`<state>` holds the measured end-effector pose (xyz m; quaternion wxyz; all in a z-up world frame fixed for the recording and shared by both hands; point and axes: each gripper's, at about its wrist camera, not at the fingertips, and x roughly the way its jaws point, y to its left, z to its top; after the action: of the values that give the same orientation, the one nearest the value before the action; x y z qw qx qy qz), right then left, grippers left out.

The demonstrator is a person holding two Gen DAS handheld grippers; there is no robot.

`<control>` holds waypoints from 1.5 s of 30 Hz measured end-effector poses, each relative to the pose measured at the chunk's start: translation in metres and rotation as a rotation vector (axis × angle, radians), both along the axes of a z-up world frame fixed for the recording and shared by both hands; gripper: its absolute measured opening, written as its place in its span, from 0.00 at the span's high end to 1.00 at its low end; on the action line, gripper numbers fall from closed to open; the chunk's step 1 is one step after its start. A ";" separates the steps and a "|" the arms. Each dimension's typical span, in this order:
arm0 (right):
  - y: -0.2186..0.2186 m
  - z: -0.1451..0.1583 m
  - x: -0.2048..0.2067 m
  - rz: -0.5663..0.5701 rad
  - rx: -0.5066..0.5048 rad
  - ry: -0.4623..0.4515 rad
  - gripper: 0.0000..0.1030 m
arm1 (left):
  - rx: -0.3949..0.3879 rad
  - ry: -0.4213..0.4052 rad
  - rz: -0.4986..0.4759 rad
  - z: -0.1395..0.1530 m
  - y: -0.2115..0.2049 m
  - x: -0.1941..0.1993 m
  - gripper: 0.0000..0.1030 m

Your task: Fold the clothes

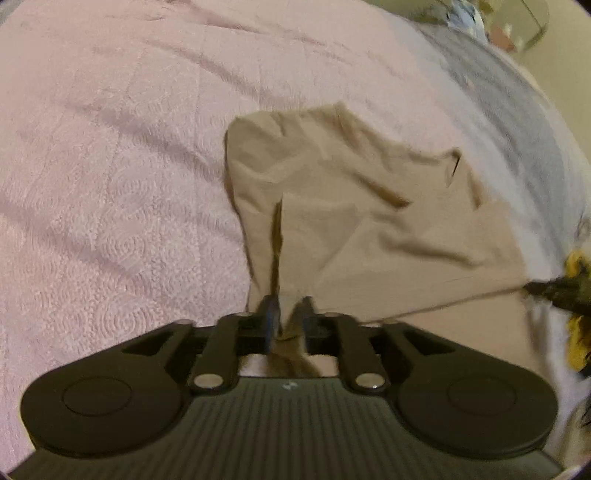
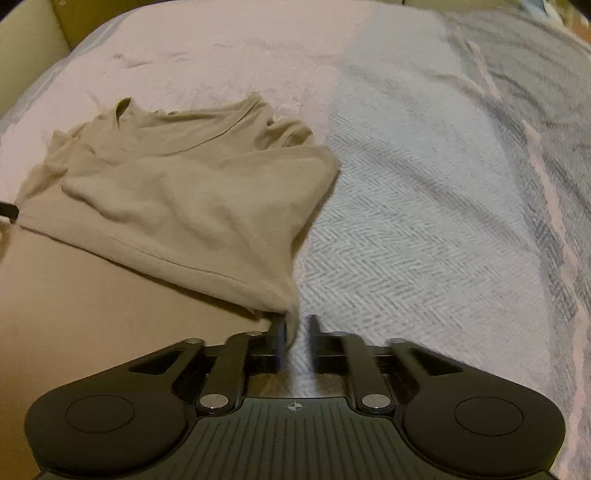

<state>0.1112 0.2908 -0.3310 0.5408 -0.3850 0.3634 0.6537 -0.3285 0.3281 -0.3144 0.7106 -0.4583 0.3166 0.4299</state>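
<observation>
A beige T-shirt (image 1: 351,206) lies on the pink bedspread (image 1: 110,166), partly doubled over, its collar at the far side in the right wrist view (image 2: 177,177). My left gripper (image 1: 286,314) is shut on a bunched corner of the shirt's hem. My right gripper (image 2: 297,325) holds the other hem corner, with the cloth against its left finger and a narrow gap showing between the fingers. The hem is stretched taut between the two grippers and lifted a little off the bed. The right gripper shows at the right edge of the left wrist view (image 1: 554,291).
A grey herringbone blanket (image 2: 424,221) covers the bed to the right of the shirt. A darker grey striped cover (image 2: 535,110) lies beyond it. A yellow and black object (image 1: 578,314) sits at the right edge. Cluttered furniture (image 1: 498,22) stands past the bed.
</observation>
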 end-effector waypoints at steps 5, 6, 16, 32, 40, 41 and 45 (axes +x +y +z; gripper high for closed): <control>0.021 0.036 0.034 -0.122 0.053 0.168 0.56 | 0.006 -0.132 0.107 0.014 0.028 -0.017 0.62; 0.029 0.037 0.039 -0.161 0.063 0.200 0.56 | -0.008 -0.155 0.130 0.011 0.037 -0.018 0.61; 0.109 -0.011 0.052 -0.393 0.024 0.493 0.56 | -0.120 -0.270 0.228 -0.030 0.067 -0.016 0.89; 0.110 -0.033 0.045 -0.377 0.071 0.403 0.97 | 0.080 -0.087 0.167 -0.030 0.055 -0.009 1.00; 0.092 -0.005 0.044 -0.450 0.133 0.319 0.70 | 0.026 -0.146 0.342 -0.019 0.035 -0.031 0.86; 0.082 0.005 0.038 -0.398 0.162 0.279 0.70 | 0.010 -0.167 0.361 -0.016 0.029 -0.034 0.84; 0.035 0.034 -0.004 -0.092 0.228 0.099 0.70 | -0.042 -0.215 0.393 -0.011 -0.005 -0.028 0.70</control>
<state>0.1070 0.3260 -0.2971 0.5919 -0.2714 0.3302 0.6833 -0.3562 0.3231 -0.3250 0.6331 -0.5691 0.1524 0.5022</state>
